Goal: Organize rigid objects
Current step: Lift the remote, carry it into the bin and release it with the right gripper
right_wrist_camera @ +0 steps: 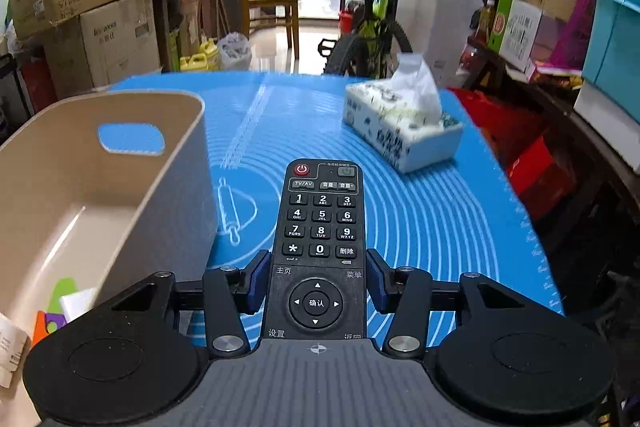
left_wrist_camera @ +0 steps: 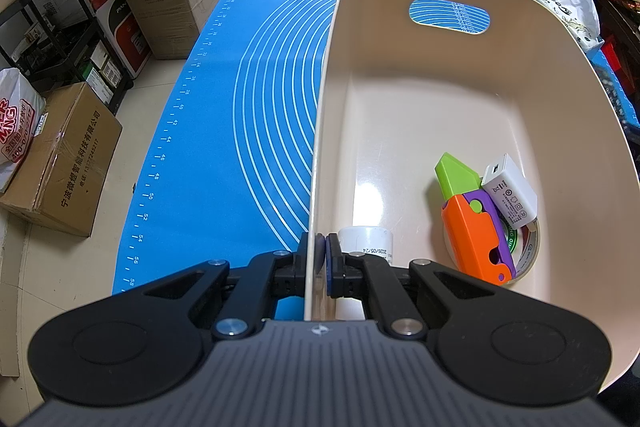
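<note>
A beige plastic bin (left_wrist_camera: pixel 420 99) stands on the blue mat (left_wrist_camera: pixel 224 131). My left gripper (left_wrist_camera: pixel 323 259) is shut on the bin's near left wall. Inside lie an orange, purple and green toy knife (left_wrist_camera: pixel 476 223), a white charger (left_wrist_camera: pixel 510 197), a tape roll (left_wrist_camera: pixel 528 251) and a white bottle (left_wrist_camera: pixel 366 239). My right gripper (right_wrist_camera: pixel 318 285) is shut on a black remote control (right_wrist_camera: pixel 320 231) and holds it above the mat (right_wrist_camera: pixel 420 227), just right of the bin (right_wrist_camera: pixel 80 187).
A tissue box (right_wrist_camera: pixel 400 131) sits on the mat at the far right. Cardboard boxes (left_wrist_camera: pixel 60 163) and a black rack (left_wrist_camera: pixel 52 27) stand on the floor to the left. A bicycle (right_wrist_camera: pixel 368 39) and shelves stand beyond the table.
</note>
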The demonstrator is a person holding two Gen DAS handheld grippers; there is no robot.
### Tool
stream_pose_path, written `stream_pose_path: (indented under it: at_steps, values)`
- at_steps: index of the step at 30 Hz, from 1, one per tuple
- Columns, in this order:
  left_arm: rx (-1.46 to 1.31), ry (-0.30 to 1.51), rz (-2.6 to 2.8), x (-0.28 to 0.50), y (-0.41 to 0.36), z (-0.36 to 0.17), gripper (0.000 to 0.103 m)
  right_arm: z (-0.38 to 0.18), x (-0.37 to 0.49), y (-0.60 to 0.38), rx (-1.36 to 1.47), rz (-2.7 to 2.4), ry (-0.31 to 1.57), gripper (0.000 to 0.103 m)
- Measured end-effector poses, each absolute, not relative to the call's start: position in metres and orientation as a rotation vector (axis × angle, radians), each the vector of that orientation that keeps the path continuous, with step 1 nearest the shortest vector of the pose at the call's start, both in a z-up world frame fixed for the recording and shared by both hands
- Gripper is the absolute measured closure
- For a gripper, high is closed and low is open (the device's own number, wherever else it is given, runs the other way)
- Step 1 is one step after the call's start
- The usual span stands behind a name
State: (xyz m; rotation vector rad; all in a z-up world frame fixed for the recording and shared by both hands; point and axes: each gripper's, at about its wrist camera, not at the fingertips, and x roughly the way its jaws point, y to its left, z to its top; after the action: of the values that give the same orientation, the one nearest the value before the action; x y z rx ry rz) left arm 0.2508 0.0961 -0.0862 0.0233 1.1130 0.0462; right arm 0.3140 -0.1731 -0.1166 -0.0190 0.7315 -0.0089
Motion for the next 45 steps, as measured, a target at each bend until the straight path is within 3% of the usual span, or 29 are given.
stream_pose_path:
  at_steps: [24, 32, 45]
  values:
    - [0.025, 1.113, 0.047, 0.251, 0.095, -0.087, 0.096, -0.006, 0.285, -0.115, -0.034, 0.194, 0.524, 0.048]
    - [0.025, 1.113, 0.047, 0.251, 0.095, -0.087, 0.096, -0.013, 0.296, -0.069, -0.095, 0.279, 0.562, 0.048]
    - [0.026, 1.112, 0.046, 0.250, 0.096, -0.087, 0.096, -0.071, 0.338, -0.022, -0.183, 0.315, 0.776, 0.048]
